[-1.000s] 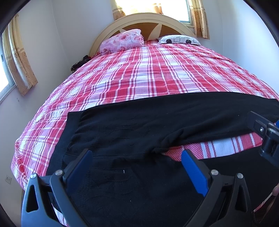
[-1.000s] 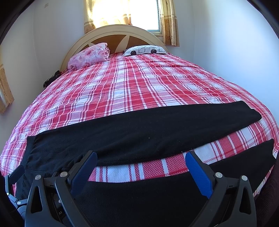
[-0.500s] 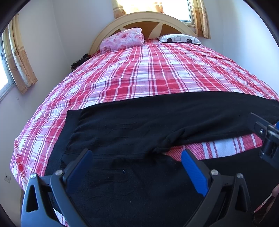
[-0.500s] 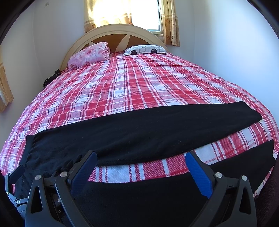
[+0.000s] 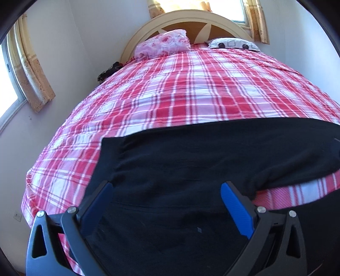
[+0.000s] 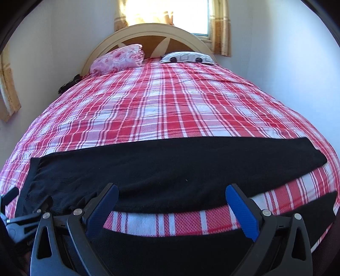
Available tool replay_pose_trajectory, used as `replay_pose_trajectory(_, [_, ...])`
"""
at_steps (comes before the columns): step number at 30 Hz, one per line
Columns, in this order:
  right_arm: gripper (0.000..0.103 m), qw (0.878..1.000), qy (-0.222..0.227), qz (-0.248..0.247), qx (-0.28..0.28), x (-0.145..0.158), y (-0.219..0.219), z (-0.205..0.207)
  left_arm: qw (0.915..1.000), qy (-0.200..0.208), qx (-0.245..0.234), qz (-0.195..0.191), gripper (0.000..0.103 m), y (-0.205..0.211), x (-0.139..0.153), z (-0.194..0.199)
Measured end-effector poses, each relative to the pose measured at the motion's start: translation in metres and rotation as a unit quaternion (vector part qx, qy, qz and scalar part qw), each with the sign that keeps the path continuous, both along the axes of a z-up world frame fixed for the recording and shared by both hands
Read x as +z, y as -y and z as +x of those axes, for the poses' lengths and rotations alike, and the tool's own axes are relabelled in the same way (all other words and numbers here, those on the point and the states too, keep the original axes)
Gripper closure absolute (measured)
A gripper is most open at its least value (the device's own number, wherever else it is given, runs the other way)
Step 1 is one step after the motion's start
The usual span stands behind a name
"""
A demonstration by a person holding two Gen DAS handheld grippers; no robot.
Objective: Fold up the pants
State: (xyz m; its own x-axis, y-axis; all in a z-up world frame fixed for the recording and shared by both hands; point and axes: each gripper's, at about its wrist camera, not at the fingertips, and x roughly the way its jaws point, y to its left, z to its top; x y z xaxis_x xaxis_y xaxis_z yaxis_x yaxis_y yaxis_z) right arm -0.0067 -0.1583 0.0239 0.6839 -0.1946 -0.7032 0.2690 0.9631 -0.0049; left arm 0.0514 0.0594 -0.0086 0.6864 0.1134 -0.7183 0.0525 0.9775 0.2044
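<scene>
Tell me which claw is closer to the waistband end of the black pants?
Left. The left claw hangs open over the pants just inside their waistband. The right claw, also open, is farther along, over the legs, where plaid bedspread shows between them.

Sunlit window (image 6: 170, 17) behind headboard (image 6: 148, 31)

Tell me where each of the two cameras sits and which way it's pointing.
Left wrist: rides the left tongs, low over the waist end of the black pants, facing the headboard; its own open blue-padded fingers show.
Right wrist: rides the right tongs, over the near pant leg, facing the same way; its open fingers show, with the left tongs at the left edge.
Shared: the pants, plaid bedspread, pink pillow and headboard.
</scene>
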Motion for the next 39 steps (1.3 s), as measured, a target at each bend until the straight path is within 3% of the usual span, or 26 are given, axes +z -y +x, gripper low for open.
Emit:
replay_pose_trajectory(9, [0.004,0.990,-0.012,0.021,0.138,-0.002,-0.024,0.078,0.9971,-0.037,0.052,-0.043,0.000,-0.044,-0.016,0.049])
replay_pose_trajectory(10, [0.007,0.987,-0.017,0.023,0.157,-0.006,-0.031,0.089,0.9966,-0.041,0.055,-0.046,0.000,-0.046,-0.019,0.053])
replay_pose_trajectory(12, [0.025,0.981,-0.033,0.019,0.191,-0.014,-0.045,0.109,0.9951,-0.056,0.061,-0.054,0.000,-0.051,-0.026,0.063])
replay_pose_trajectory(14, [0.031,0.973,-0.057,0.029,0.223,-0.024,-0.058,0.129,0.9933,-0.070,0.066,-0.064,0.000,-0.055,-0.033,0.069])
replay_pose_trajectory(17, [0.031,0.962,-0.081,0.053,0.257,-0.038,-0.076,0.156,0.9907,-0.088,0.076,-0.071,0.000,-0.060,-0.043,0.073])
replay_pose_trajectory(20, [0.031,0.953,-0.093,0.033,0.287,-0.049,-0.098,0.177,0.9894,-0.100,0.075,-0.075,0.000,-0.062,-0.052,0.075])
replay_pose_trajectory(27, [0.033,0.935,-0.150,0.006,0.320,-0.084,-0.117,0.210,0.9923,-0.078,0.069,-0.066,0.000,-0.058,-0.058,0.075])
replay_pose_trajectory(29, [0.040,0.932,-0.157,0.010,0.326,-0.093,-0.117,0.209,0.9931,-0.071,0.067,-0.065,0.000,-0.058,-0.059,0.076])
replay_pose_trajectory(31, [0.064,0.930,-0.144,0.027,0.337,-0.091,-0.115,0.206,0.9928,-0.072,0.066,-0.069,0.000,-0.060,-0.058,0.076])
replay_pose_trajectory(32, [0.083,0.928,-0.143,0.032,0.342,-0.089,-0.115,0.205,0.9927,-0.074,0.065,-0.070,0.000,-0.060,-0.057,0.077])
replay_pose_trajectory(33, [0.092,0.926,-0.147,0.041,0.345,-0.087,-0.115,0.203,0.9924,-0.077,0.062,-0.073,0.000,-0.062,-0.055,0.076])
replay_pose_trajectory(36, [0.097,0.928,-0.141,0.041,0.343,-0.079,-0.118,0.193,0.9903,-0.090,0.059,-0.088,0.000,-0.068,-0.048,0.070])
replay_pose_trajectory(39, [0.097,0.931,-0.109,0.037,0.346,-0.061,-0.121,0.173,0.9880,-0.085,0.056,-0.116,0.000,-0.079,-0.040,0.056])
